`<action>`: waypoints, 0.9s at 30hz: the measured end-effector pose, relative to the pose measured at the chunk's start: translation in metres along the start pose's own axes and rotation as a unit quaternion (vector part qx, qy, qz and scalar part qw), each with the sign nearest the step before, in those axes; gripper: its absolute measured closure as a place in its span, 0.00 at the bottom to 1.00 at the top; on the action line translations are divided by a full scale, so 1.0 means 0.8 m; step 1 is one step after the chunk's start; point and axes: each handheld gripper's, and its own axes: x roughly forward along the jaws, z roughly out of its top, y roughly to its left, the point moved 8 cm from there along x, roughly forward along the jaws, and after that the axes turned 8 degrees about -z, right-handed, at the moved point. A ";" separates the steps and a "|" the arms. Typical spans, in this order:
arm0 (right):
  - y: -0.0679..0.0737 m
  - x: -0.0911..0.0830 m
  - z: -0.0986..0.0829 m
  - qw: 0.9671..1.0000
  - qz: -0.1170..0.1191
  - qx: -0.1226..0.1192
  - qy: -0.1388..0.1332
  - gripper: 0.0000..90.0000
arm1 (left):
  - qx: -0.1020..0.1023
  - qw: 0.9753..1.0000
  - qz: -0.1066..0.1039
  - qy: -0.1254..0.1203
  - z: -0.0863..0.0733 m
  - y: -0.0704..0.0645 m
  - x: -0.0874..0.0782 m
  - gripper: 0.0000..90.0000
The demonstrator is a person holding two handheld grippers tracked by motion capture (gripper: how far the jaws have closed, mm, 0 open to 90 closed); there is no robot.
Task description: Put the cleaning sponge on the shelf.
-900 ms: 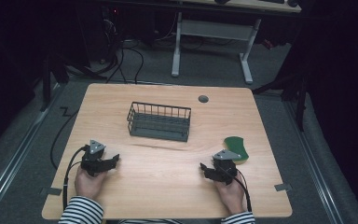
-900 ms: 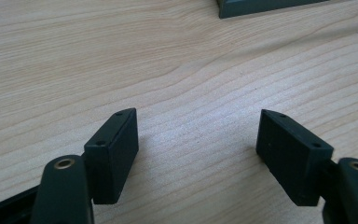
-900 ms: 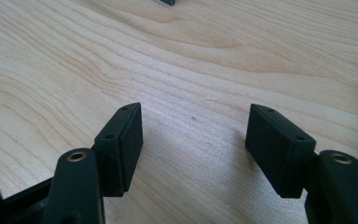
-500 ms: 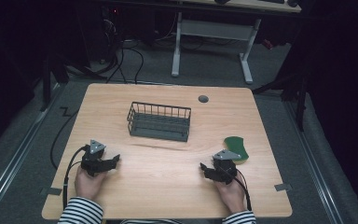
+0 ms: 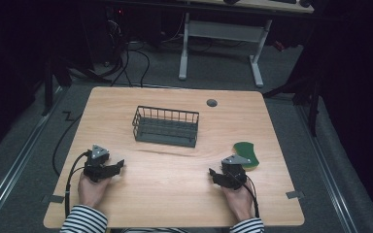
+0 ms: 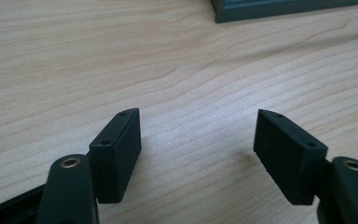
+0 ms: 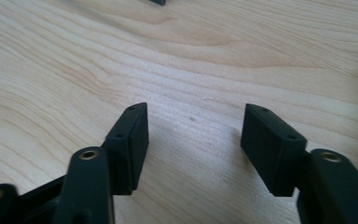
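You have one light wooden table (image 5: 175,194) in front of you. On it stands one dark grey wire basket (image 5: 166,126), and one green kidney-shaped sponge (image 5: 247,153) lies near its right edge. One small round grey grommet (image 5: 211,103) sits in the tabletop toward the far side. You hold two black two-jaw grippers: the left gripper (image 5: 118,166) and the right gripper (image 5: 214,174), each with two jaws and one grey three-cornered plate on top. Two striped sleeves show at the near edge.
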 end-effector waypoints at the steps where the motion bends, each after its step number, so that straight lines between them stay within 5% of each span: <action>1: 0.000 0.000 0.002 1.000 0.005 0.007 -0.003 0.48 | 0.003 1.000 0.002 -0.002 0.003 0.000 -0.001 0.37; 11: -0.008 -0.009 0.040 0.998 0.014 0.036 -0.039 0.52 | 0.016 1.000 -0.017 -0.021 0.044 -0.007 -0.008 0.43; 19: 0.001 0.009 0.062 0.999 0.033 0.031 -0.019 0.64 | 0.021 0.999 -0.040 -0.025 0.072 -0.012 0.007 0.48; 27: 0.013 0.027 0.086 0.998 0.048 0.031 -0.012 0.69 | 0.022 0.999 -0.040 -0.019 0.088 -0.012 0.022 0.50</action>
